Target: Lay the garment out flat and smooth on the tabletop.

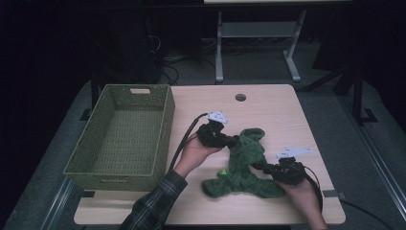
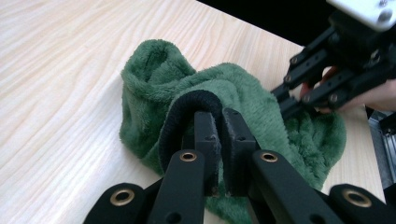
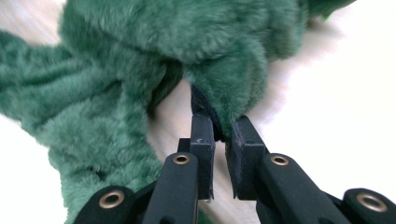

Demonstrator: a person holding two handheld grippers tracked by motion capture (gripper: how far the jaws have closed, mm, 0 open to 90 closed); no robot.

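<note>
basket (image 1: 125,132) beside green garment (image 1: 244,165)

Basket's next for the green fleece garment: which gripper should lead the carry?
Left, probably. The left gripper is clamped on the green fleece garment at its dark-trimmed edge and sits nearest the woven basket. The right gripper, also pinching the fleece, is on the far side and would follow.
</note>
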